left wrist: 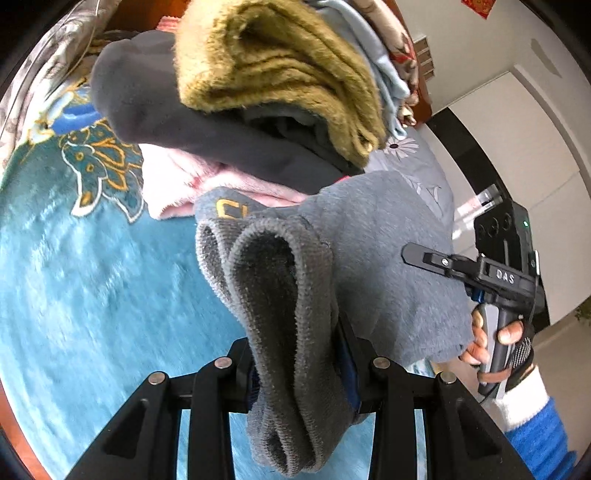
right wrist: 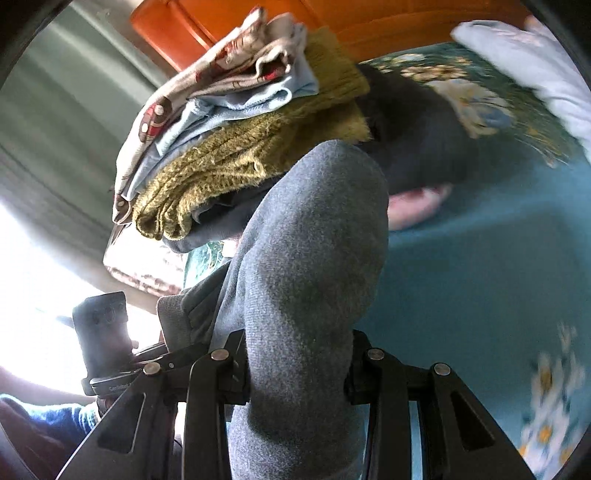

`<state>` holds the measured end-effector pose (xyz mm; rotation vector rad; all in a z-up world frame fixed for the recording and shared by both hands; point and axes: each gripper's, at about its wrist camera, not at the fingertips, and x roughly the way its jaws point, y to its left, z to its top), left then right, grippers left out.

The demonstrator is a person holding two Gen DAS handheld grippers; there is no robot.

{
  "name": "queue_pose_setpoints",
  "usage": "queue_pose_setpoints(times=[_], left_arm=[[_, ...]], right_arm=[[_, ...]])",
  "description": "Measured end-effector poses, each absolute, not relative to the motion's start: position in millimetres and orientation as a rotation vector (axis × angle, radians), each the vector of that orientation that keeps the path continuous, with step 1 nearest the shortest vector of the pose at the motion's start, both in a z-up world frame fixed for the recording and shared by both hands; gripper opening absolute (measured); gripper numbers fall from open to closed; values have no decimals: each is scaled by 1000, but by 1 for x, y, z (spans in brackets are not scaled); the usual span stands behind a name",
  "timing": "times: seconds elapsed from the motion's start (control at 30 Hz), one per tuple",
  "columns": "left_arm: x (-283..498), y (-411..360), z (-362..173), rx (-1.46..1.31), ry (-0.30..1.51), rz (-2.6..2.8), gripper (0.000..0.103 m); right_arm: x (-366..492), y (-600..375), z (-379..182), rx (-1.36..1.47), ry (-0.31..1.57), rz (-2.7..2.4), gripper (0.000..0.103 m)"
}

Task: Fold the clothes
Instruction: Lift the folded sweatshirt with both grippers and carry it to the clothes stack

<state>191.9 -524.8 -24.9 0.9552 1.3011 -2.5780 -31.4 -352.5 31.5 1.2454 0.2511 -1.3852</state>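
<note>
- Two hand-held grippers share one grey garment (left wrist: 373,258) above a bed covered by a teal blanket (left wrist: 92,295).
- Left wrist view: the left hand-held gripper (left wrist: 295,373) is clamped on the garment's ribbed cuff (left wrist: 273,295), which bunches up between its jaws and hangs down in front of the lens.
- Right of it, the right hand-held gripper (left wrist: 443,260) lies against the far edge of the same cloth, held by a gloved hand (left wrist: 506,343); from this side its jaws cannot be judged.
- Beyond the cuff rises a stack of folded clothes (left wrist: 280,74), an olive fleece over dark and pink layers.
- Right wrist view: the right hand-held gripper (right wrist: 295,369) is closed on a thick fold of the grey garment, which arches up ahead of it.
- Left of it, the left hand-held gripper (right wrist: 166,354) sits at the ribbed hem.
- Ahead stands the stack, in front of an orange headboard (right wrist: 221,22).
</note>
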Motion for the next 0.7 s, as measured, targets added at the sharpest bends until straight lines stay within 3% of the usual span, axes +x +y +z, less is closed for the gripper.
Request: queue_pose_setpoints(times=[0.43, 0.7], left_arm=[[166, -529, -47, 948, 1290, -2594, 38], [169, -541, -47, 973, 1298, -2584, 41]], right_arm=[[-85, -363, -28, 1337, 213, -1293, 37], [-93, -335, -44, 1389, 137, -1287, 48]])
